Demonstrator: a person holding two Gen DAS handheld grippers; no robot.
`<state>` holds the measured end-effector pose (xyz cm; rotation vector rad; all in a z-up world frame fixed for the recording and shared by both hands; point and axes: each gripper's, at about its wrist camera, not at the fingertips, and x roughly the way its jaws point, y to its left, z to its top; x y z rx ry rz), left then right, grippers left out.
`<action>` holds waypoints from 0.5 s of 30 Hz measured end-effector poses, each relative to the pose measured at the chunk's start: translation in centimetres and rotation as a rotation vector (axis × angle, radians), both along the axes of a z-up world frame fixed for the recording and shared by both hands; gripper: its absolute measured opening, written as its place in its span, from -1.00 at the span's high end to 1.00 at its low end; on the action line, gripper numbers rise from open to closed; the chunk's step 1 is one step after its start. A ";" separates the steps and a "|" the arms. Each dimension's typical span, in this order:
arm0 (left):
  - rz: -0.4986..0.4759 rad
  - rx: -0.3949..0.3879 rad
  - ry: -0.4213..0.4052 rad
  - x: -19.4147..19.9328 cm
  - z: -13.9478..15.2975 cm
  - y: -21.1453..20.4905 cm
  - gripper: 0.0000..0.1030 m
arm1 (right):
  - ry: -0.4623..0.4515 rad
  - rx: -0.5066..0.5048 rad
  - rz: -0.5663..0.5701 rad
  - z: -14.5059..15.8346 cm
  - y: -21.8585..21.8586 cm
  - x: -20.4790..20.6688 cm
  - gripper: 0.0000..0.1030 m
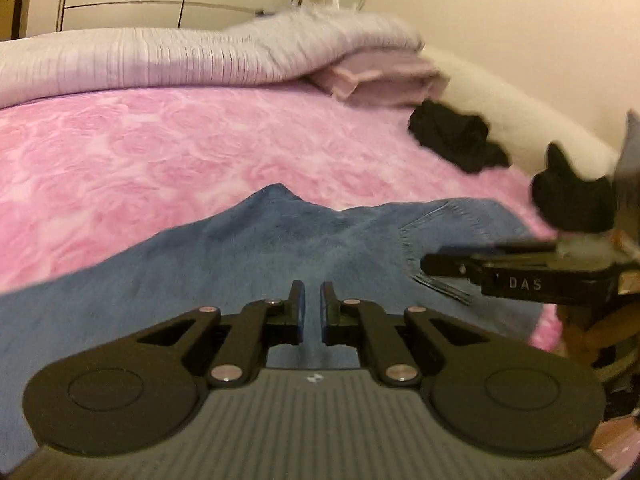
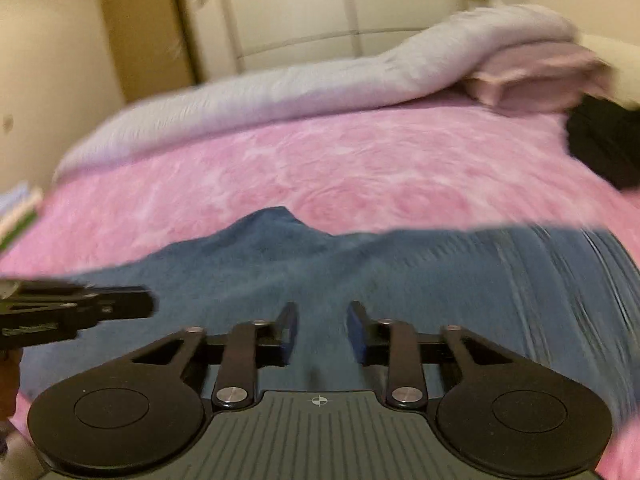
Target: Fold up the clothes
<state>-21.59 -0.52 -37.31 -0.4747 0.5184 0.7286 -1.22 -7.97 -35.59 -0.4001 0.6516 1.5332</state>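
Bed (image 1: 168, 144) with a fuzzy pink blanket is filling most of both views. Blue jeans (image 1: 260, 248) are lying flat on the pink blanket, right under both grippers, and a pocket (image 1: 440, 236) is showing near the right side. A pale purple quilt (image 1: 180, 56) is lying rolled up along the far side of the bed. A folded pink cloth (image 1: 384, 80) is sitting just beside the quilt, and a dark bundle of clothes (image 1: 456, 140) is lying near it by a white pillow (image 1: 520, 116). Cream cupboard doors (image 2: 340, 12) are standing behind the bed.

The left gripper (image 1: 313, 308) is hanging over the jeans with its fingers nearly together, pinching nothing. The right gripper (image 2: 322, 332) is hanging over the jeans too, with its fingers spread apart and holding nothing.
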 end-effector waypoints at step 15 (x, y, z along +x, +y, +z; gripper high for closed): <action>0.047 0.030 0.058 3.1 -3.8 3.2 0.91 | -0.146 0.028 -0.049 -3.1 6.4 3.0 0.66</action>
